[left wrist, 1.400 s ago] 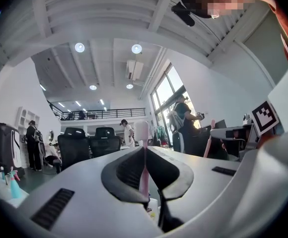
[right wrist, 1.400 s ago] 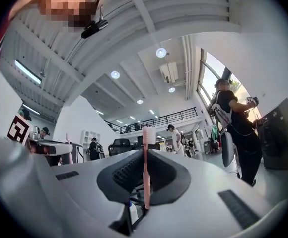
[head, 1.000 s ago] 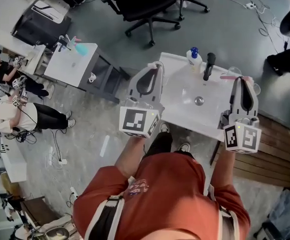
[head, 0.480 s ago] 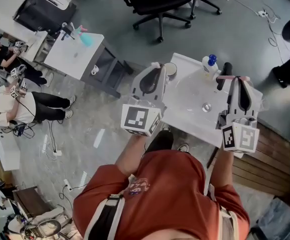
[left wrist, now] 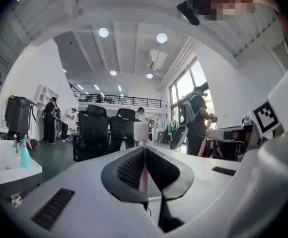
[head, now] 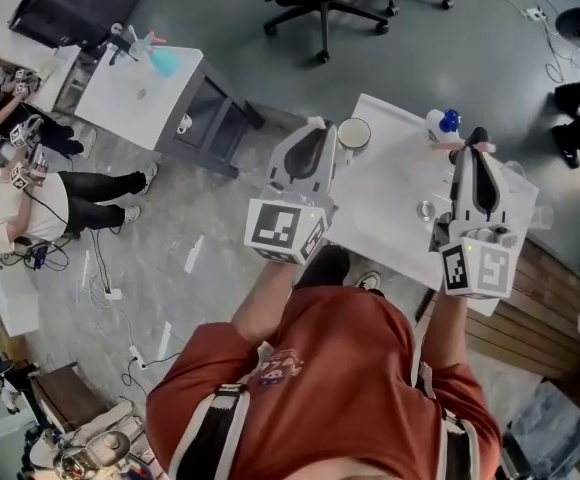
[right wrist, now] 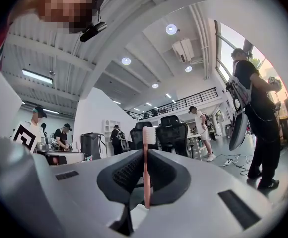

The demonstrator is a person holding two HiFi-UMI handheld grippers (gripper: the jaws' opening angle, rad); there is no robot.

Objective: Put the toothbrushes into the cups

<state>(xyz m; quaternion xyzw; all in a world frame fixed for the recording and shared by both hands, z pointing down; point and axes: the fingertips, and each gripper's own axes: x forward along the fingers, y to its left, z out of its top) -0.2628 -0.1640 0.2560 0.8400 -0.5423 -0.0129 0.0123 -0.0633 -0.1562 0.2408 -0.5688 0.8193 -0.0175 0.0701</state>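
Toothbrushes clamped one to a gripper, neither yet in a cup. Left gripper (left wrist: pixel 144 155) closed narrow on the left brush (left wrist: pixel 141 131): pale pink handle pinched between the jaws, white bristle head standing beyond the tips. Right gripper (right wrist: pixel 145 155) closed the same way on the right brush (right wrist: pixel 148 136), pink, upright, head clear of the tips. In the head view, both held over the white sink (head: pixel 385 200). Left tips just beside the cup (head: pixel 354 133) at the far left corner, right tips near the bottle (head: pixel 440 125). Only that one cup plainly seen; anything clear at the right edge too faint to call.

Step in hand, by the look of it: bringing the left brush to the cup. Centre the brush head over the mouth first, checking from above, the cup not showing in either gripper view. Tip the gripper down for a head-first entry, close to vertical. Lower well past the rim before easing the jaws apart; released high, likely to bounce out or topple the cup. Keep the jaw tips off the rim: cup near the corner, probably light, easily knocked off. Hold the right gripper off to its own side meanwhile, grip unchanged.
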